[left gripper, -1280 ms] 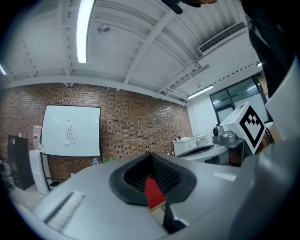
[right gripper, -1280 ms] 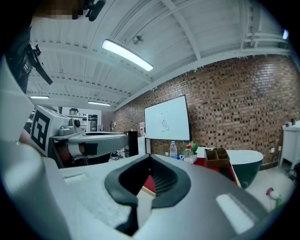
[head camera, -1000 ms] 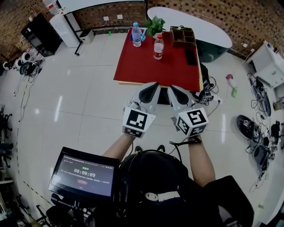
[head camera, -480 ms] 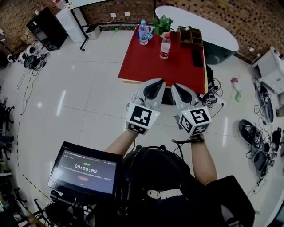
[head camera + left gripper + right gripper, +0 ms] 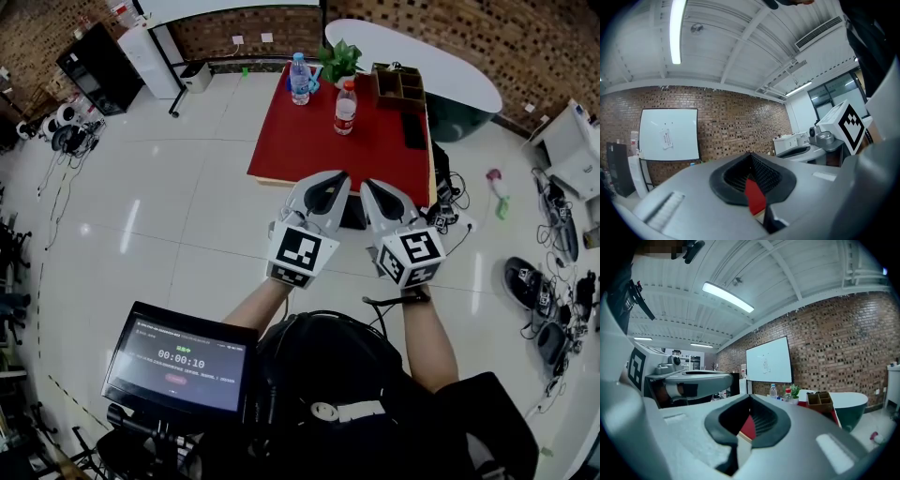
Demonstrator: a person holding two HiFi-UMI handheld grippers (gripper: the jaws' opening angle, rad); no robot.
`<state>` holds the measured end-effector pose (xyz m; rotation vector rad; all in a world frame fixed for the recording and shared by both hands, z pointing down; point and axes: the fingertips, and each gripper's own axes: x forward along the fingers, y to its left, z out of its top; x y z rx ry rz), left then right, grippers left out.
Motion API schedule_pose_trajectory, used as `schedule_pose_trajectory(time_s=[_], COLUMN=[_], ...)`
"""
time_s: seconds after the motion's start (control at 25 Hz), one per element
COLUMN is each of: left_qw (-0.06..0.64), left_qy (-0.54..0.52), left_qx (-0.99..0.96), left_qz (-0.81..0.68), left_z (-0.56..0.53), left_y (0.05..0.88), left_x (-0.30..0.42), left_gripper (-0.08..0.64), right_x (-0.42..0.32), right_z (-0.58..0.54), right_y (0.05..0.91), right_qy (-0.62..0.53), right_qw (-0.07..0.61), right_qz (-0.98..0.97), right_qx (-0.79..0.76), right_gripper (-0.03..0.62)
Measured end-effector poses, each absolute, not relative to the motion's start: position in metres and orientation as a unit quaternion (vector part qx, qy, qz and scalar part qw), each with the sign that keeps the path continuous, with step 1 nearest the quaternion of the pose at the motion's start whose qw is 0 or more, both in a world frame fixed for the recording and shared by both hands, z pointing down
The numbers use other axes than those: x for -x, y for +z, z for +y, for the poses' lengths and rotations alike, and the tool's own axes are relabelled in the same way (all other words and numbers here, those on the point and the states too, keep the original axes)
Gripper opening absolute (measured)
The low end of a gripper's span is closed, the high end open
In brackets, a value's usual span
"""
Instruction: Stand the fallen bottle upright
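Barely anything changed: your left claw point(image 5: 327, 180) and right claw point(image 5: 371, 186) stayed pressed together, empty, well short of the counter point(image 5: 380, 150). Blue-cap bottle point(image 5: 299, 79) and red-cap bottle point(image 5: 345, 109) stood at its far end, neither looking fallen. You still had the approach to make.

This looks like a lab or studio workspace: brick walls point(image 5: 534, 42) ring a glossy white tiled floor point(image 5: 159, 216), with a whiteboard point(image 5: 669, 133) and ceiling strip lights point(image 5: 727, 297). Loose cables point(image 5: 553, 202) and gear sprawl at three o'clock (more at ten). A red table point(image 5: 309, 150) stands at twelve and a timer screen point(image 5: 178, 366) at seven.
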<state>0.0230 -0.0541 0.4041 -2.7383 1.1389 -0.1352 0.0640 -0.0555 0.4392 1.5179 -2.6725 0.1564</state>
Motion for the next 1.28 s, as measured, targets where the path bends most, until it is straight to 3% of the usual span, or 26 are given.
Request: schedule_pose_trajectory(time_s=[1.28], left_qw=[0.090], left_qy=[-0.040], left_qx=[0.919], left_qz=[0.383], left_z=[-0.056], left_y=[0.395], left_x=[-0.028], left_gripper=[0.002], right_x=[-0.068], right_z=[-0.059], right_y=[0.433], right_qy=[0.049], right_qw=[0.030], right_qz=[-0.863], right_qx=[-0.501], right_gripper=[0.005])
